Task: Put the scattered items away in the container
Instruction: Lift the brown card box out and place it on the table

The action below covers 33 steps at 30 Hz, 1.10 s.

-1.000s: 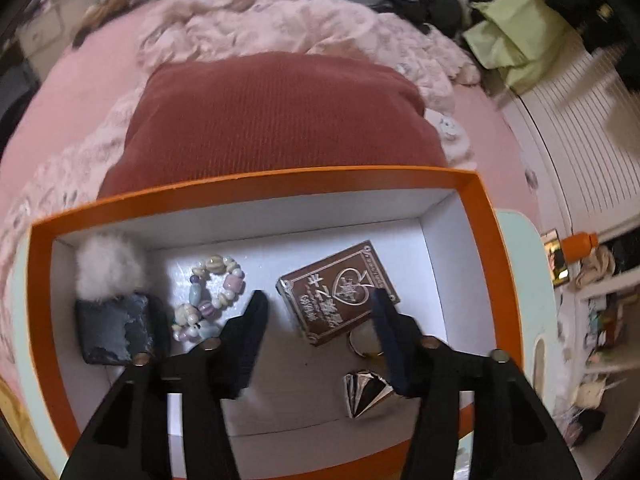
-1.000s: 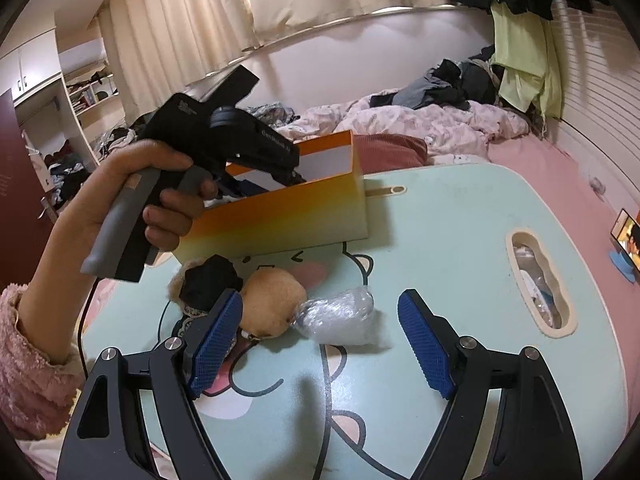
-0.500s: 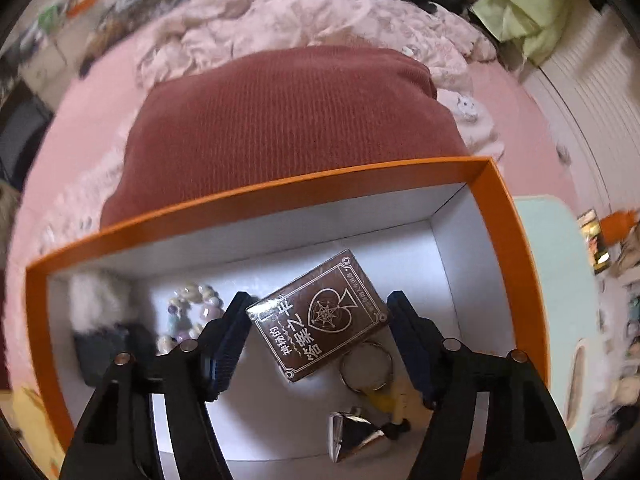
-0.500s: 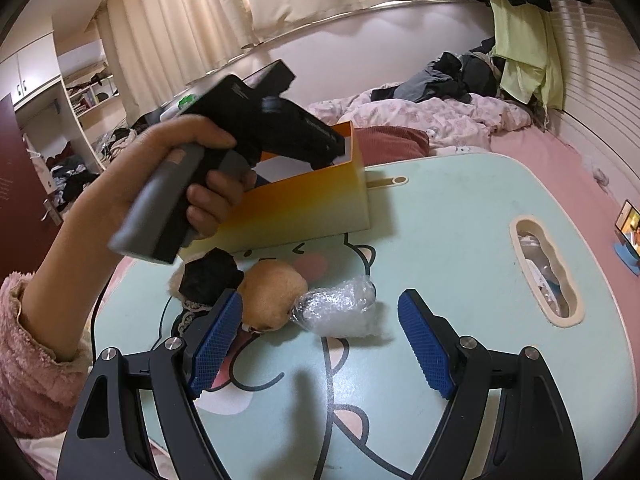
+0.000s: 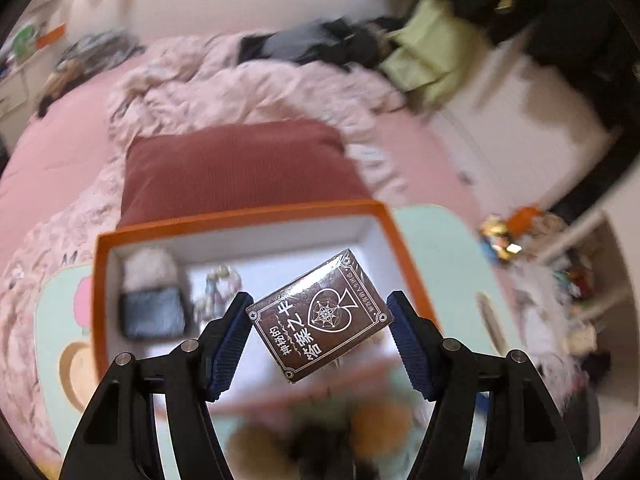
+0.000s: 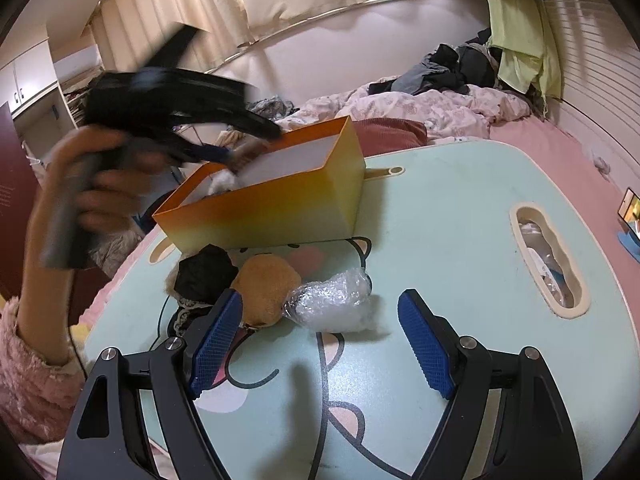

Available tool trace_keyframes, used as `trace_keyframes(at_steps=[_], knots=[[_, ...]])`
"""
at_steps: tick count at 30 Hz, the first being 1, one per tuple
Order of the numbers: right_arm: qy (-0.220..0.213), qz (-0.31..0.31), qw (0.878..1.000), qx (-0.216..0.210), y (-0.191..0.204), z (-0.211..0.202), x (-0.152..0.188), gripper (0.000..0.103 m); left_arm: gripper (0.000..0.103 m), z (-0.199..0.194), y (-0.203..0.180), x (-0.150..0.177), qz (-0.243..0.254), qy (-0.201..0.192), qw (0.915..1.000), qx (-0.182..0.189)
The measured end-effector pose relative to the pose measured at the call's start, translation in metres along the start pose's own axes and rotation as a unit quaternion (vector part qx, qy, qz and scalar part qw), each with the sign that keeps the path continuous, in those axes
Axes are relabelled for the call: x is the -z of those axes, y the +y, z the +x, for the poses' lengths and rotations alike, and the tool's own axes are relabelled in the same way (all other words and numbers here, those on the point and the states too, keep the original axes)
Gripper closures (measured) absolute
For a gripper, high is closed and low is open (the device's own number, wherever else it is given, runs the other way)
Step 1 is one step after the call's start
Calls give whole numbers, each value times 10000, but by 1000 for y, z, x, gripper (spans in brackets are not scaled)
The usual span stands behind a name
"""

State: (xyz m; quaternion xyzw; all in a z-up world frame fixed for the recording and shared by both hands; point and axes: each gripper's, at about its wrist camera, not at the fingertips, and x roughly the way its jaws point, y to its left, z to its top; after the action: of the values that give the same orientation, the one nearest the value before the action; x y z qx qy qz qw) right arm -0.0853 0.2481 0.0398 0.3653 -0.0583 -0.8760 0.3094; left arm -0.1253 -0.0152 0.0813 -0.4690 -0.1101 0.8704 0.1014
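Left wrist view: left gripper (image 5: 320,336) clamped on a brown card box (image 5: 319,314), 2 blue fingers (image 5: 230,346) pressing its opposite corners, box tilted and lifted clear. Beyond the fingertips, an orange box (image 5: 404,248) with a white inside, open top, standing on the mint counter (image 5: 448,256). Inside it, past the left finger: a white fluffy piece (image 5: 149,269), a dark grey item (image 5: 153,312) just below that, and a bead bracelet (image 5: 218,286) beside both. Farther out, a red cushion (image 5: 236,164) and a rumpled pink blanket (image 5: 256,88) on the bed. Below the fingers, blurred tan and black shapes, too smeared to name.

Right wrist view: right gripper (image 6: 320,340) with fingers spread wide, nothing between them, hovering over the counter (image 6: 460,240). Just ahead of the gap, a clear plastic bundle (image 6: 332,298). Beside the left finger, touching that bundle, a tan plush ball (image 6: 266,284); next to that, a black fabric piece (image 6: 204,274). Farther ahead, the orange box (image 6: 272,208). Up and left of the fingers, a hand (image 6: 92,188) with a pink fuzzy sleeve (image 6: 36,376) holding the left gripper above the box, blurred. To the right of the fingers, an oval slot (image 6: 548,260) in the counter.
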Motion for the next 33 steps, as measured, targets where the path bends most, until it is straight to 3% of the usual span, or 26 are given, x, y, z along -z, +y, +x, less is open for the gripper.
trace_keyframes(at_steps=[3,8,13,17,21,24,28,33], knots=[[15,26,10000,-7,-1,0,0,23,35,-27,15,37,69,-189,9997,129],[92,96,9999,-59,-4,4,0,23,35,-26,49,98,-91,-191,9995,-234],[120,84,9999,33,-2,4,0,23,35,-9,66,126,-299,-78,9993,-228],[93,23,9999,102,0,2,0,23,35,1,49,136,259,-23,9970,-730],[32,-226,9994,266,15,0,-17,23,35,0,35,147,542,-1,9974,-484],[-54,-485,9988,85,40,-4,-52,23,35,-2,28,149,603,55,9980,-183],[481,-740,9961,-41,71,31,-100,23,28,-11,29,147,465,-38,9986,-233],[1719,-988,9800,-183,103,127,-133,23,26,-33,43,143,292,-274,9990,-195]])
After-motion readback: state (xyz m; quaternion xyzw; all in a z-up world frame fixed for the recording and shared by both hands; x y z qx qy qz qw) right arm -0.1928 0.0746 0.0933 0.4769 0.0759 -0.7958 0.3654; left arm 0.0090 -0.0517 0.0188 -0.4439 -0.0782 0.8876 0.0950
